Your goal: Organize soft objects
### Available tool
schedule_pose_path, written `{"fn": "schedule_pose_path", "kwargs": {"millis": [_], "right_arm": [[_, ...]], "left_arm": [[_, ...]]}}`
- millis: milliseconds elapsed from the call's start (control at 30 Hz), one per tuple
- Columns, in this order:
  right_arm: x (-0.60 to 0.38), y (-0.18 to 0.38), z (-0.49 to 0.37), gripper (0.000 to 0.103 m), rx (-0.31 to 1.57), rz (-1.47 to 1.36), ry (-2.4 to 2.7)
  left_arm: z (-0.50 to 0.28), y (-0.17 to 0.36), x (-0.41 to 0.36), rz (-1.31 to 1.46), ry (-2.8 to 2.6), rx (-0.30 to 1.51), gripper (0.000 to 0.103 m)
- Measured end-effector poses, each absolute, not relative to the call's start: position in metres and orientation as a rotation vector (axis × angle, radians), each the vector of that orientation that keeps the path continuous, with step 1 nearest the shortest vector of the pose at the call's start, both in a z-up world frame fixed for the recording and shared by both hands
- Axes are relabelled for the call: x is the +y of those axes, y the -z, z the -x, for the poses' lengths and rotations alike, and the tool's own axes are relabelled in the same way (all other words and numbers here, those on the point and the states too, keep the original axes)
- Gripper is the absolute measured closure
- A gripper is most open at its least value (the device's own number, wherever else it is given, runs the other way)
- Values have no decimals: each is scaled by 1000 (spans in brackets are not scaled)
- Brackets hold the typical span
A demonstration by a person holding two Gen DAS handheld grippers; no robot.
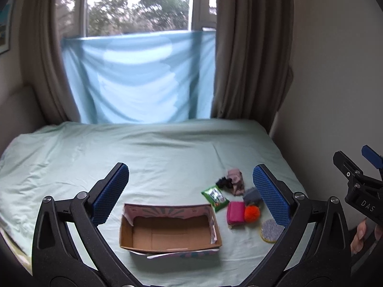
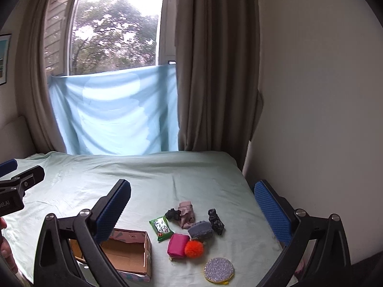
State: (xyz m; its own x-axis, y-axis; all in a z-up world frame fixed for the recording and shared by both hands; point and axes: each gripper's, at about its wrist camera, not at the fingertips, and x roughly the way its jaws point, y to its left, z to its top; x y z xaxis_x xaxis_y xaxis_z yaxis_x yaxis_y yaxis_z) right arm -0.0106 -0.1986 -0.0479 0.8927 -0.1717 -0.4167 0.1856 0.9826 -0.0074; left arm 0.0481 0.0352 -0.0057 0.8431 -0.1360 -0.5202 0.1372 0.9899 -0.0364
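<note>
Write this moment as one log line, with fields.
stage: before first pick | left gripper: open | right gripper: open | cardboard box: empty | soft objects: on bed, right of box

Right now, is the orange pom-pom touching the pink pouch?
Touching. The right wrist view shows the orange pom-pom pressed against the pink pouch, its fuzz overlapping the pouch's edge with no sheet between.

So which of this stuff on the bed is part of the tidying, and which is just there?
Job: box, pink pouch, orange pompom, grey cloth, pink cloth, black scrunchie, dark sock, round sponge, wipes pack.

Just there: curtains, blue sheet, window.
</note>
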Motion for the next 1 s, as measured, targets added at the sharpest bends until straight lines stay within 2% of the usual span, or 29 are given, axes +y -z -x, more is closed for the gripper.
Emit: {"fn": "schedule_pose_path", "kwargs": {"millis": [433, 1000], "right_arm": [[-215, 132, -61, 0, 671, -206, 406], [-290, 285, -194, 0, 961, -385, 412]], "left_arm": [[-189, 90, 33, 22, 438, 882, 1], [-339, 290, -61, 63, 382, 1328, 2]]}}
